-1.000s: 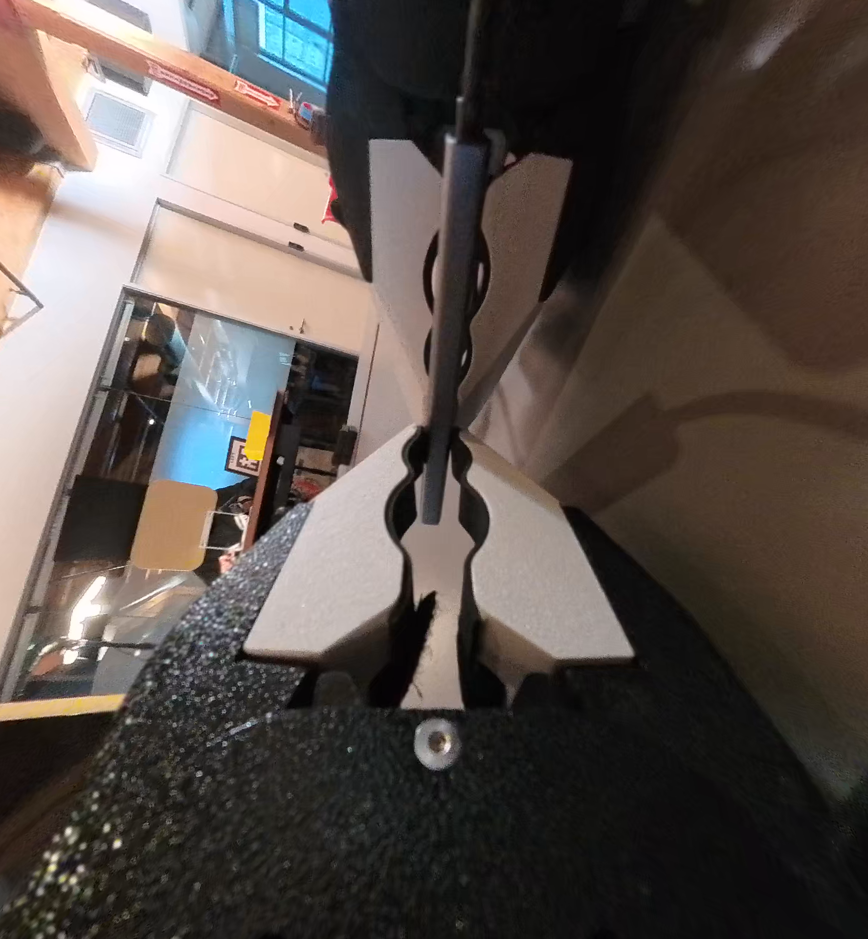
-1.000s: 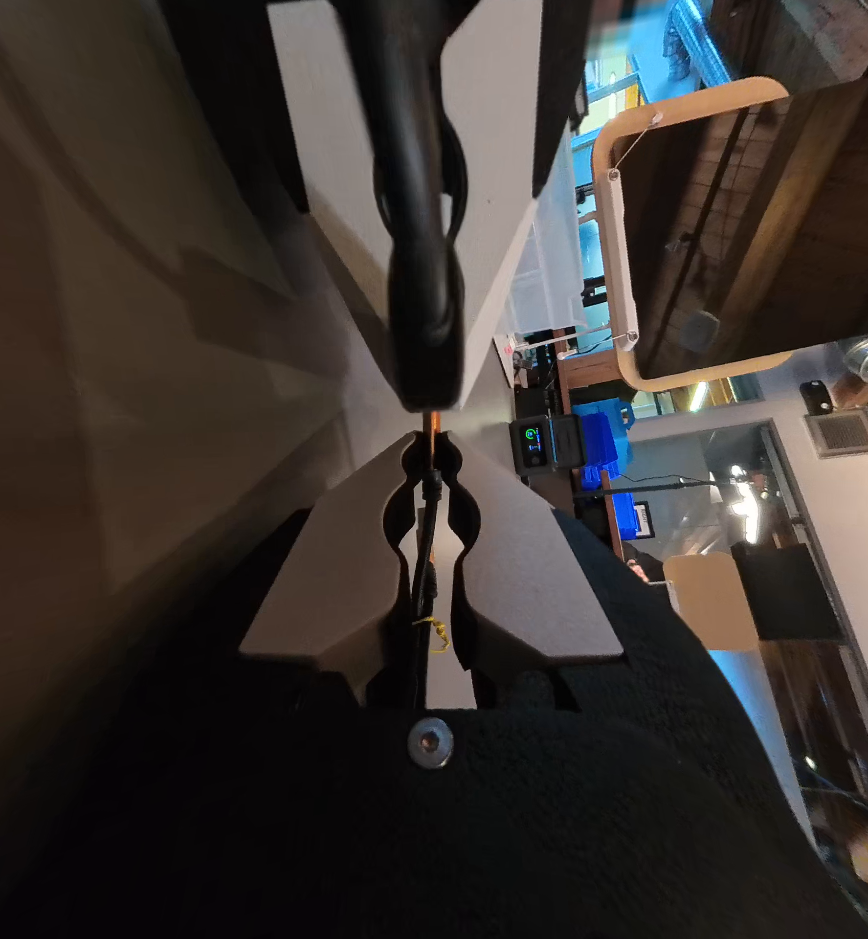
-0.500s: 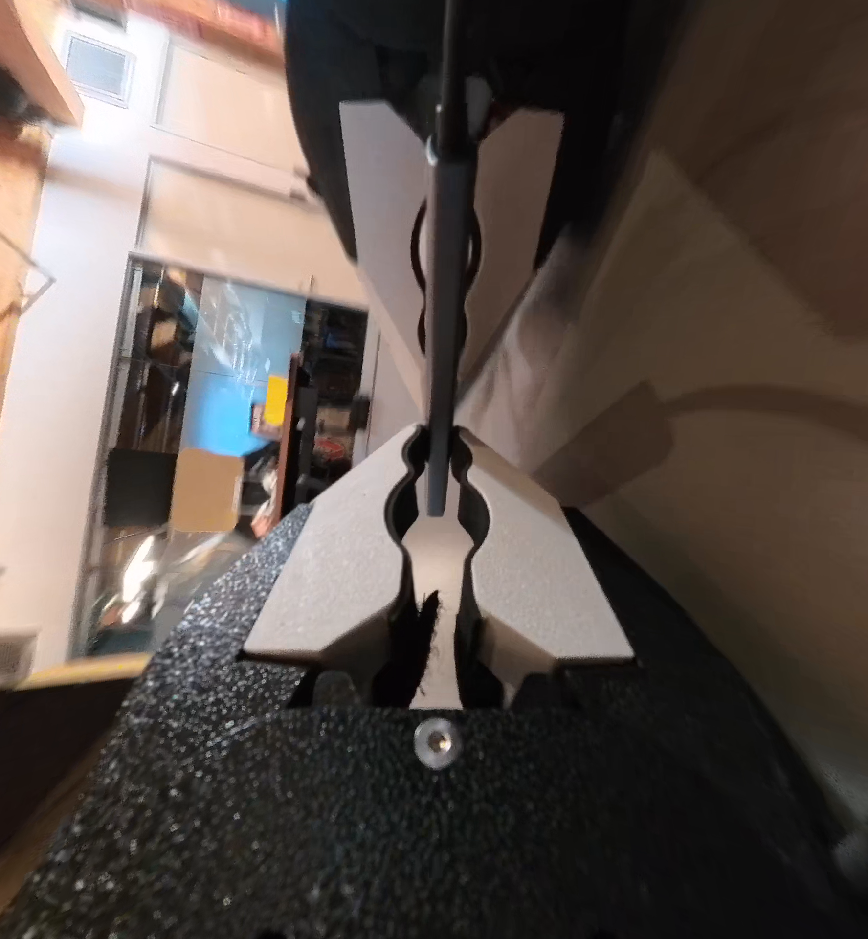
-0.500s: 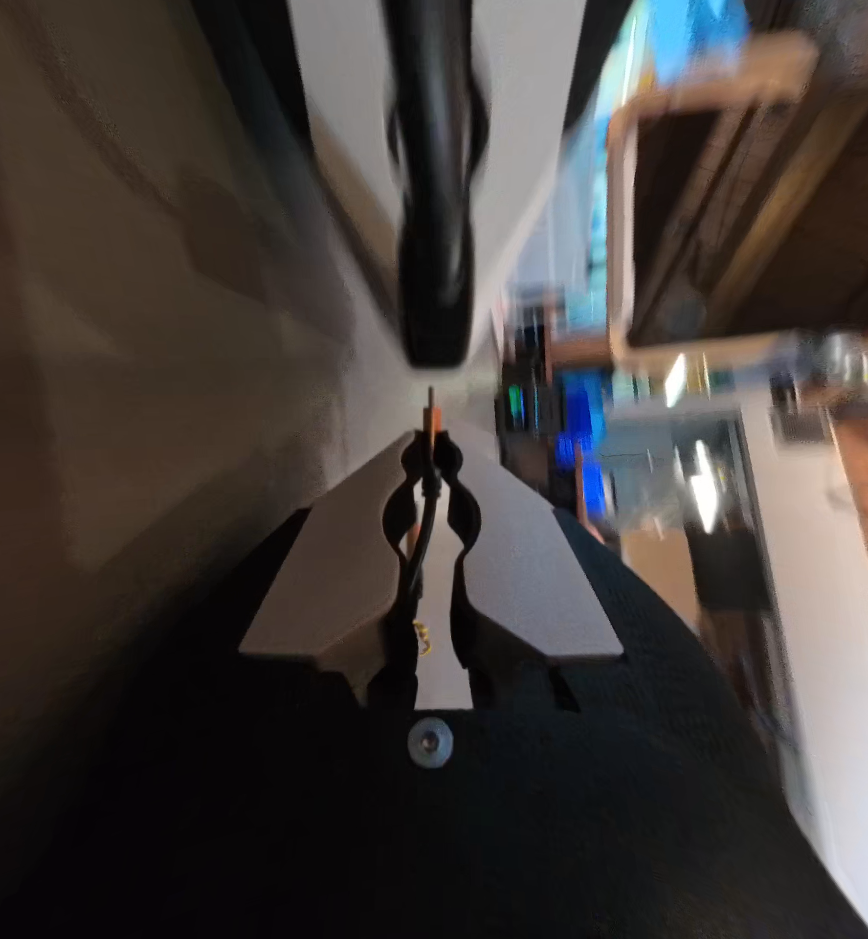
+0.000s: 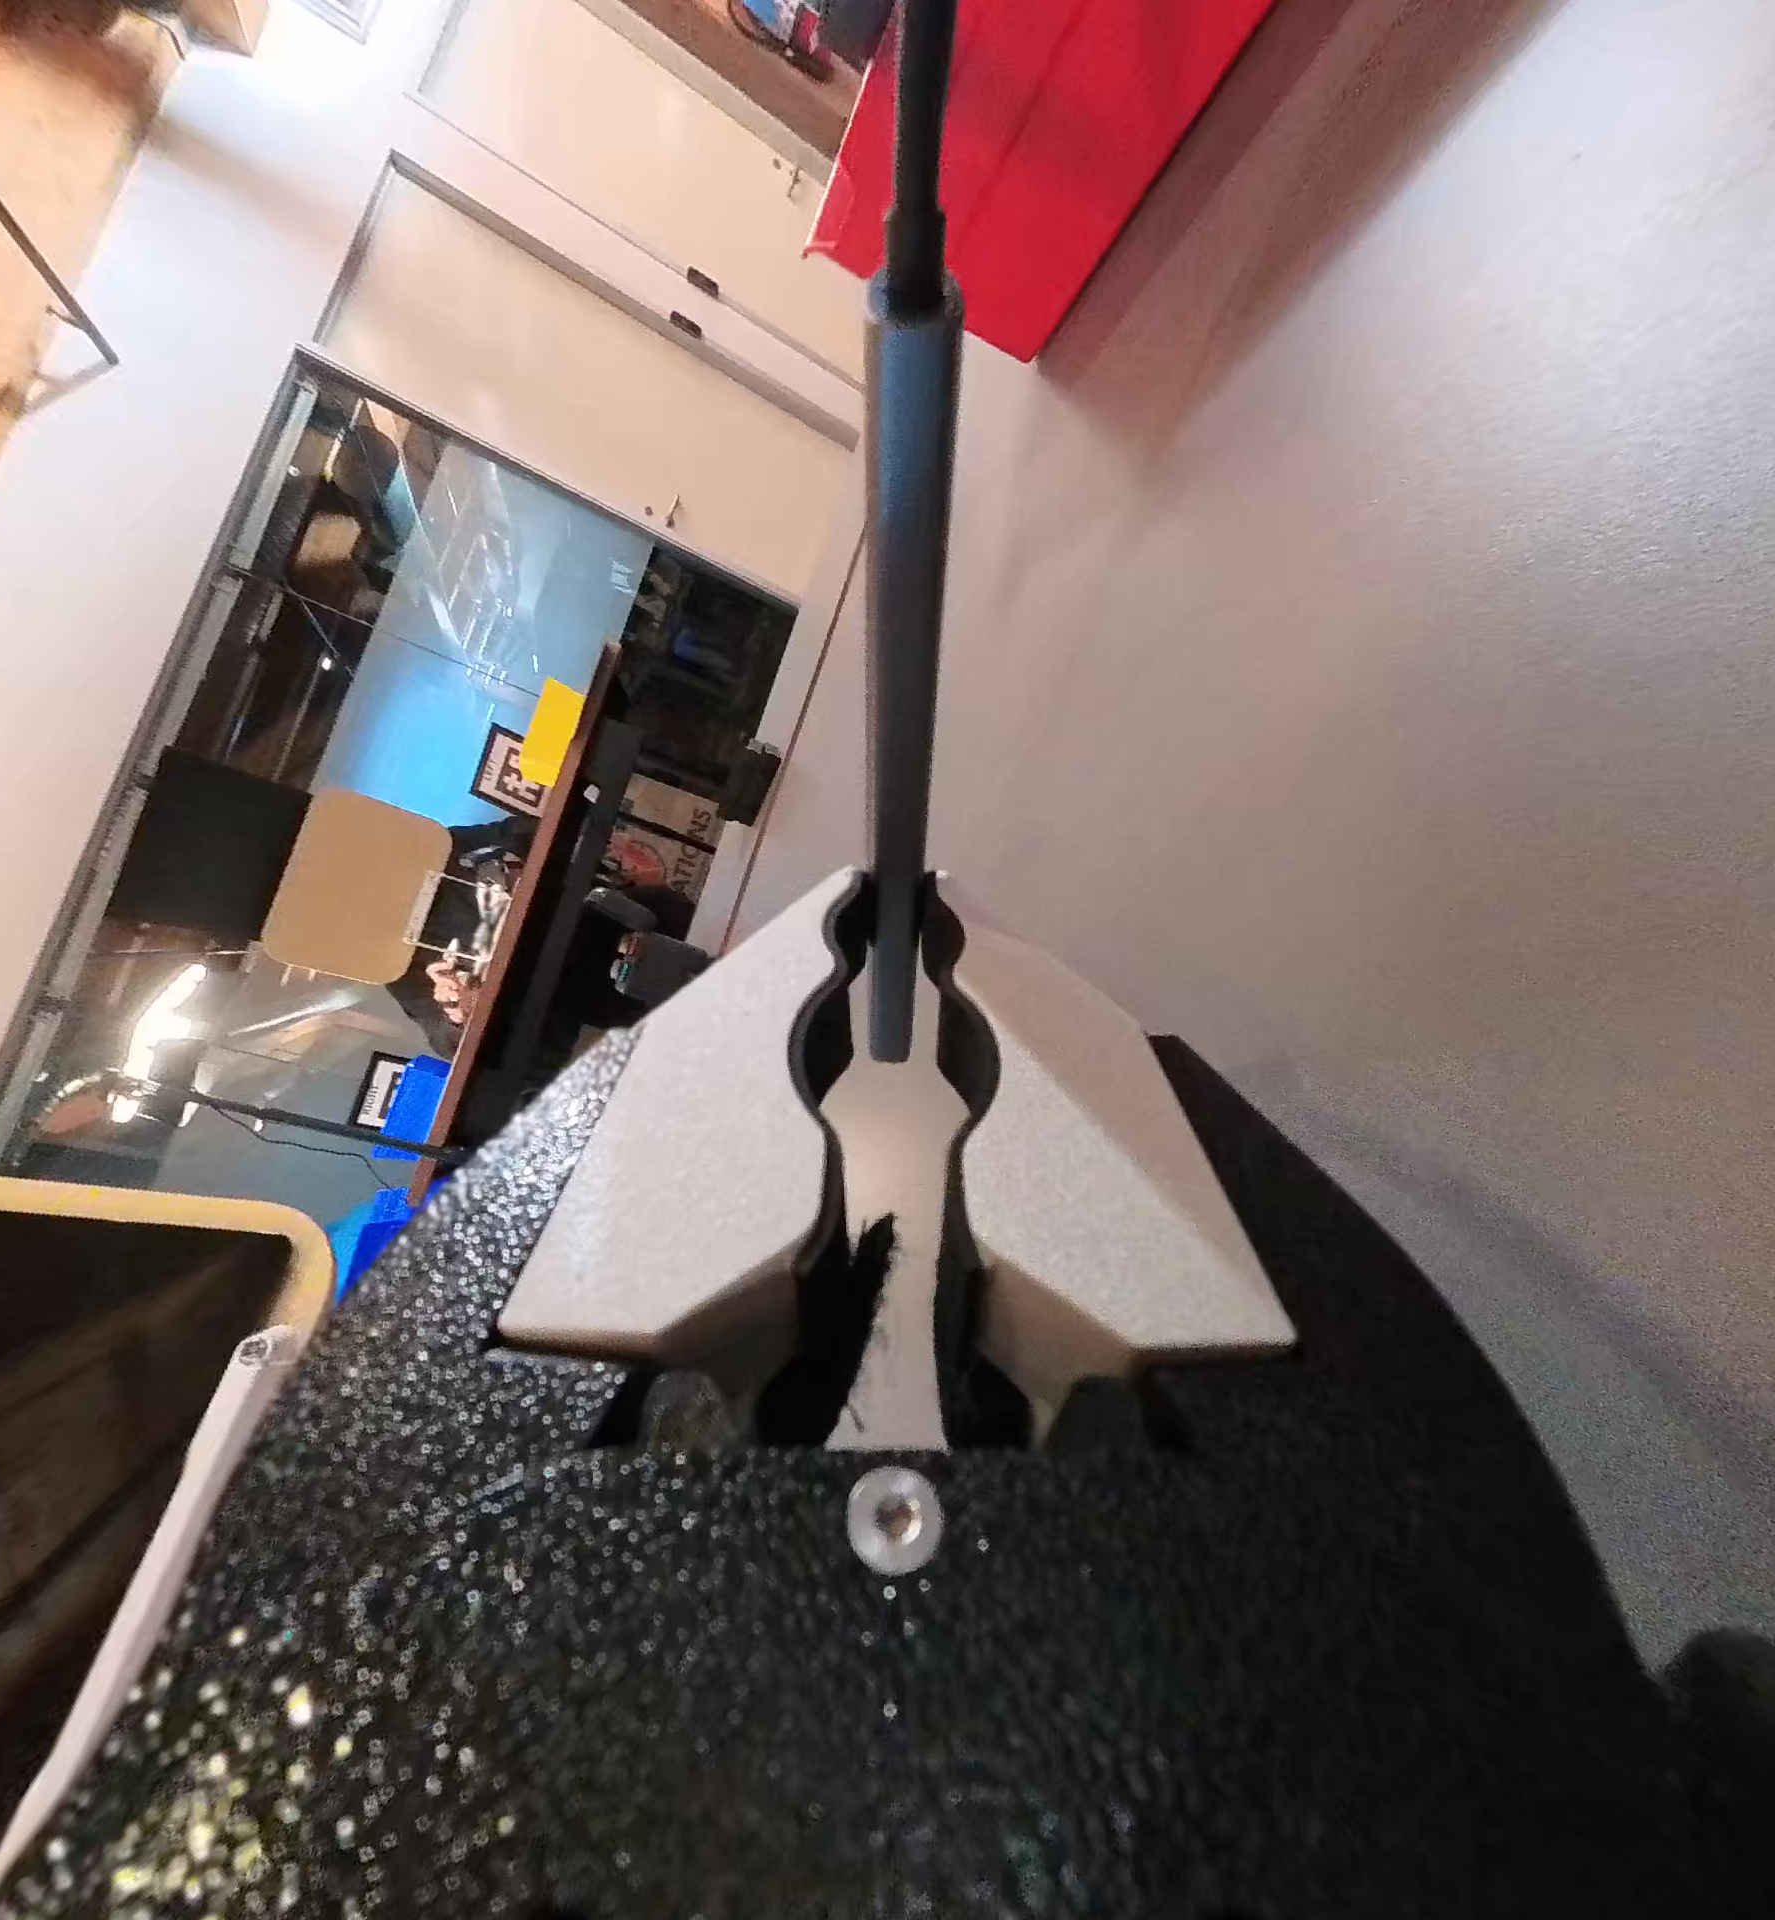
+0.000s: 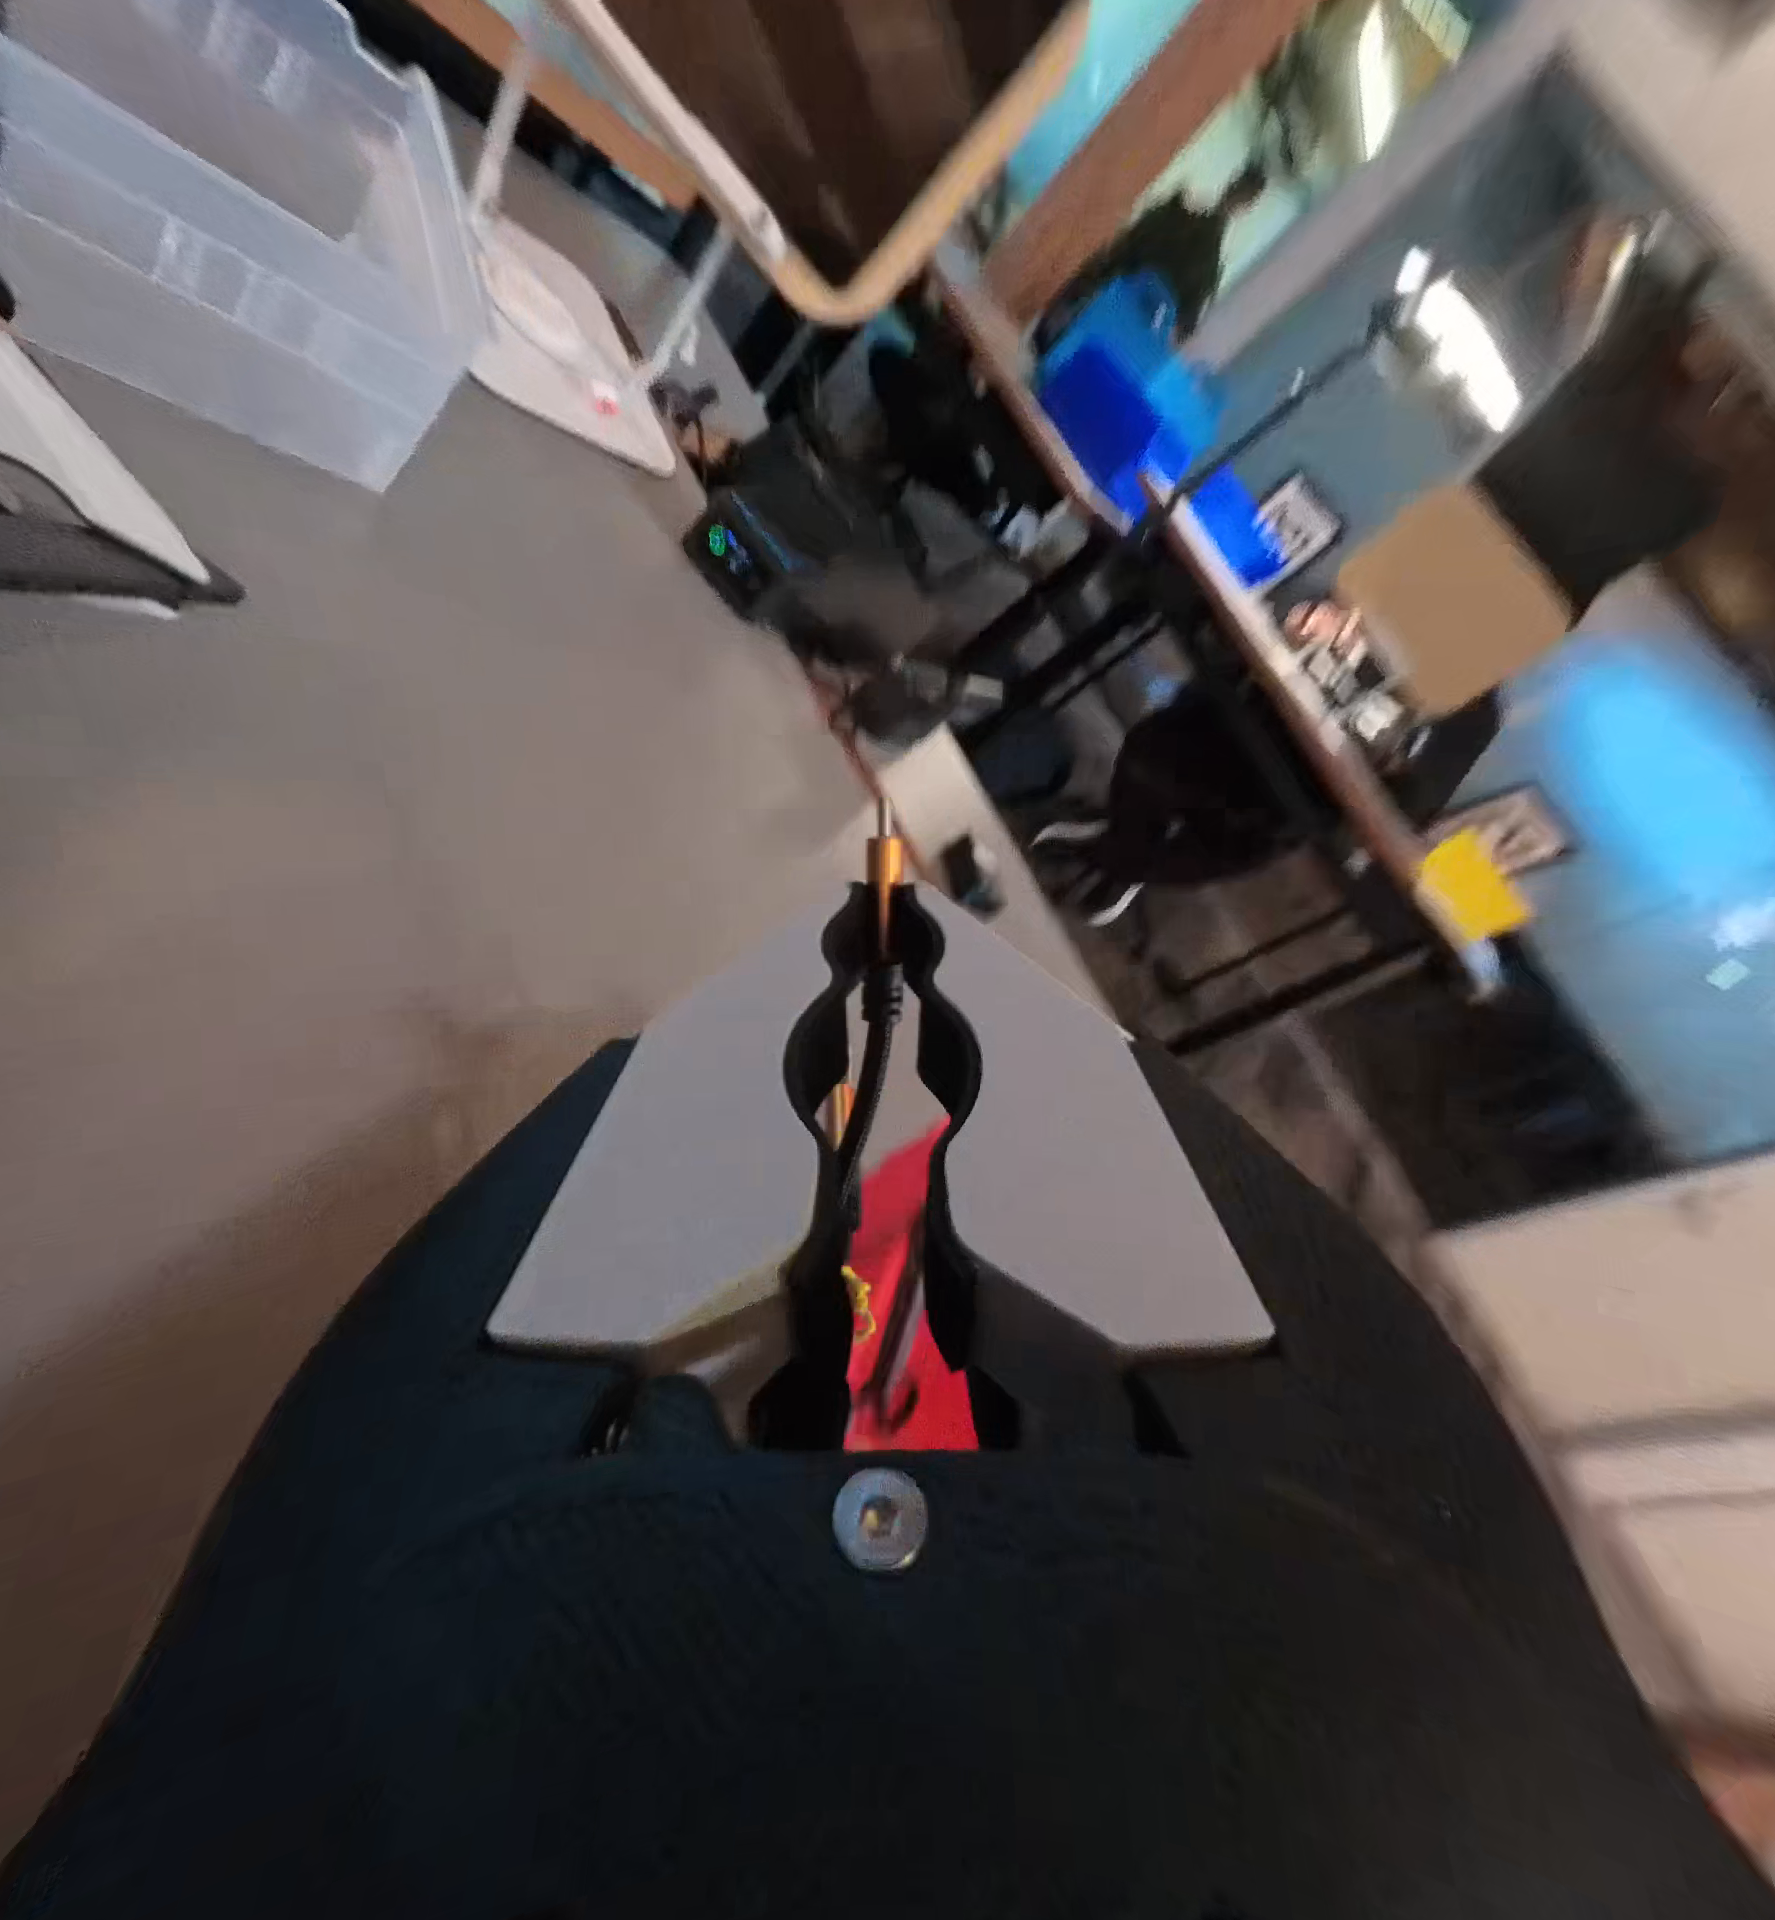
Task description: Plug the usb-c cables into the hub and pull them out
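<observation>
Left gripper [image 5: 898,909] jaws pinch slim grey metal hub [image 5: 904,665] edge-on, black lead [image 5: 919,135] running off far end; likely held rigid as socket for plugging.

Right gripper [image 6: 881,920] jaws pinch black usb-c cable [image 6: 867,1081] by orange-collared plug [image 6: 883,862], silver tip pointing forward, free, clear of hub.

Around: pale tabletop [image 5: 1434,727], red sheet [image 5: 1059,156], clear plastic bin [image 6: 208,239]. Nothing blocks plug's path; right view blurred.

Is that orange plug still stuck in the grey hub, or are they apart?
Apart. In the right wrist view the plug juts from the right claw with bare air past its tip; the hub shows only in the left view.
</observation>
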A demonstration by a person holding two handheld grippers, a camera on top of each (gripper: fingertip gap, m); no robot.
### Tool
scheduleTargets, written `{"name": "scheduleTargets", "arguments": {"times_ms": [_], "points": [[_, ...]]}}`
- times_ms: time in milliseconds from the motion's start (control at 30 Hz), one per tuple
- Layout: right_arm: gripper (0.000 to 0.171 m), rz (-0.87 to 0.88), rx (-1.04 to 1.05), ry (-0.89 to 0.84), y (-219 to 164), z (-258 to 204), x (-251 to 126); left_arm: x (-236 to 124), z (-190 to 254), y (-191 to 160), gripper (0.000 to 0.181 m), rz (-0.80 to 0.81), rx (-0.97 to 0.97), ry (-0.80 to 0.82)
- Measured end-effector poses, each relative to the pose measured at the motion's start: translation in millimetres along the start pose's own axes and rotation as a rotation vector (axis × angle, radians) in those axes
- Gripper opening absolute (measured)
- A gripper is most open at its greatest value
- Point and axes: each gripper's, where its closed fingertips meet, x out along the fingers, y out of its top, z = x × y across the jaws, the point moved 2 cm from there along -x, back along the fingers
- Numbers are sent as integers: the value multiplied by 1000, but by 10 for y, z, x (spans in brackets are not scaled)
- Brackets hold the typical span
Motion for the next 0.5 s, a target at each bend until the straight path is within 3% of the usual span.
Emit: {"name": "scheduleTargets", "arguments": {"times_ms": [200,333,500], "points": [[3,-278,318,54,-935,414,-612,33,59,-44,8,-19,-17,-47],[4,-389,360,-17,-1373,531,-769,44,88,-56,8,-27,-19,-66],[38,-449,397,-76,-1524,609,-826,52,103,-73,8,-39,-24,-76]]}}
